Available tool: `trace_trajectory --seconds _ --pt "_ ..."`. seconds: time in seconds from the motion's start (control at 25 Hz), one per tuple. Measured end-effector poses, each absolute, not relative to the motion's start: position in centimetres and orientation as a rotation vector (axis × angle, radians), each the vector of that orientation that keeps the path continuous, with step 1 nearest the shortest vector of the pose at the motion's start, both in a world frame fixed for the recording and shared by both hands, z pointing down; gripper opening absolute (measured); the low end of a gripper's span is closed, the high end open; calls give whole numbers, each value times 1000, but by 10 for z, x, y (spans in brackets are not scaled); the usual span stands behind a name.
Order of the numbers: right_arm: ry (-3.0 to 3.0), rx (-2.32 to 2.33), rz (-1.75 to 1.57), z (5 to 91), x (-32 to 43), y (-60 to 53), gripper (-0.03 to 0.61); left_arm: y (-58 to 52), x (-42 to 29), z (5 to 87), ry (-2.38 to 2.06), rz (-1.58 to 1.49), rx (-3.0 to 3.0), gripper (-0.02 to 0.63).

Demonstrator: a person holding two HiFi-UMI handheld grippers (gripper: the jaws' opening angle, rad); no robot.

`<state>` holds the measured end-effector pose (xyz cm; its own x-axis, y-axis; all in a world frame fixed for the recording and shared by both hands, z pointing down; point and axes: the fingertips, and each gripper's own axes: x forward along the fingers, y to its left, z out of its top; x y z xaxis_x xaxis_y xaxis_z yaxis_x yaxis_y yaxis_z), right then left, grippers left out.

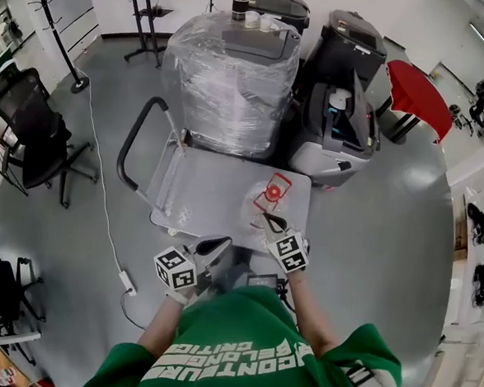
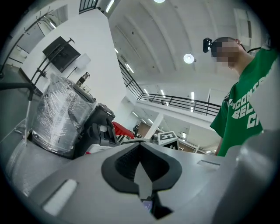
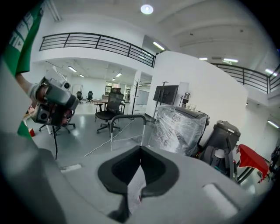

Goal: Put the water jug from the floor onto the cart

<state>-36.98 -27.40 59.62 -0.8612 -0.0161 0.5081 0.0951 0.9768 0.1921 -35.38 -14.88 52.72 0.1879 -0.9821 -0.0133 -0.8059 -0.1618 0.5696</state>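
Observation:
A clear water jug (image 1: 268, 200) with a red handle and cap shows over the near right part of the grey cart deck (image 1: 201, 186). My right gripper (image 1: 271, 223) is shut at the jug's near edge. In the right gripper view its jaws (image 3: 139, 173) meet, and pale clear plastic with a red speck shows in the slit. My left gripper (image 1: 215, 245) hovers at the cart's near edge, apart from the jug. Its jaws (image 2: 140, 168) are shut with nothing in them. The cart's black push handle (image 1: 134, 144) stands at the left.
A plastic-wrapped stack (image 1: 232, 80) stands right behind the cart, with dark machines (image 1: 338, 113) to its right. A red table (image 1: 416, 91) is at the far right, and an office chair (image 1: 27, 132) at the left. A white cable (image 1: 101, 195) runs across the floor.

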Motion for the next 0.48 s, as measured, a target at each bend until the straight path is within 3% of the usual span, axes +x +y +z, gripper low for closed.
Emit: trace_trajectory --seconds 0.48 --pt "-2591 146 -250 581 -264 -253 -8 -144 -286 525 -1506 -536 2154 14"
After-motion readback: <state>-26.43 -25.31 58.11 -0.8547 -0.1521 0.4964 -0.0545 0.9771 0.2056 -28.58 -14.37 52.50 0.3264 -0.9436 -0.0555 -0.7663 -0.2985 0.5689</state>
